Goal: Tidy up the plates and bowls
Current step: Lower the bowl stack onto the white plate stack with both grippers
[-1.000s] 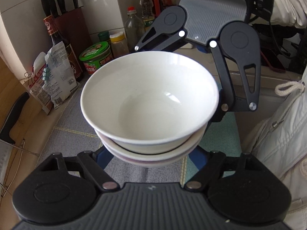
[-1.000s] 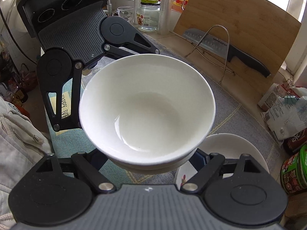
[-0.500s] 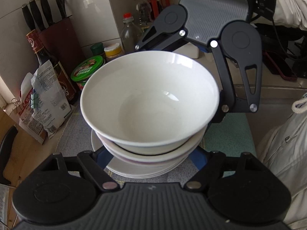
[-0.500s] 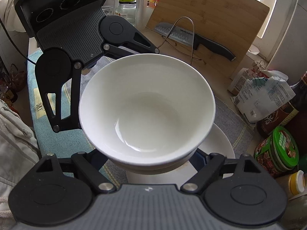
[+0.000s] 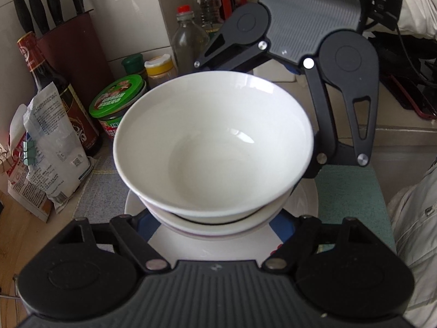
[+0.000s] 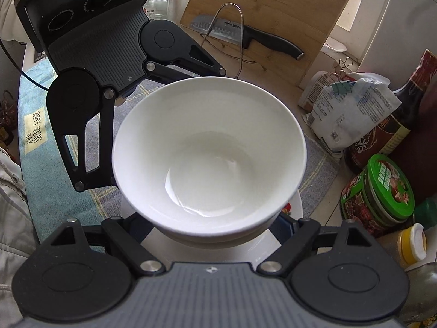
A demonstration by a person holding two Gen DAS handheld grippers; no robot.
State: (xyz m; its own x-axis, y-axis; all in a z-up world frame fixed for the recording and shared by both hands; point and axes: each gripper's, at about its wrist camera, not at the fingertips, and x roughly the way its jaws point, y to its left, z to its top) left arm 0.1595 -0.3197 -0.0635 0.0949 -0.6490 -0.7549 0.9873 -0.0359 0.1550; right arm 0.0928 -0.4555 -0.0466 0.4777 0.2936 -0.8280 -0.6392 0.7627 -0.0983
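A stack of white bowls (image 5: 213, 150) fills the middle of both views, the top bowl nested in lower ones (image 5: 218, 228). My left gripper (image 5: 215, 227) grips the stack from one side and my right gripper (image 6: 210, 232) from the opposite side; each shows across the bowls in the other's view. The fingertips are hidden under the bowls. The stack hangs just above a pile of white plates (image 5: 306, 199), which also shows in the right wrist view (image 6: 296, 203), on a grey mat (image 5: 101, 188).
To one side stand a green-lidded jar (image 5: 120, 101), a dark sauce bottle (image 5: 54, 87), clipped bags (image 5: 52, 153), a knife block (image 5: 73, 41) and bottles (image 5: 188, 38). A cutting board (image 6: 273, 13) with a knife (image 6: 245, 32) leans behind. A teal towel (image 6: 35, 142) lies by the mat.
Both grippers have carried the bowl stack sideways toward the jar and bottles and over the plate pile, which now lies directly beneath the bowls.
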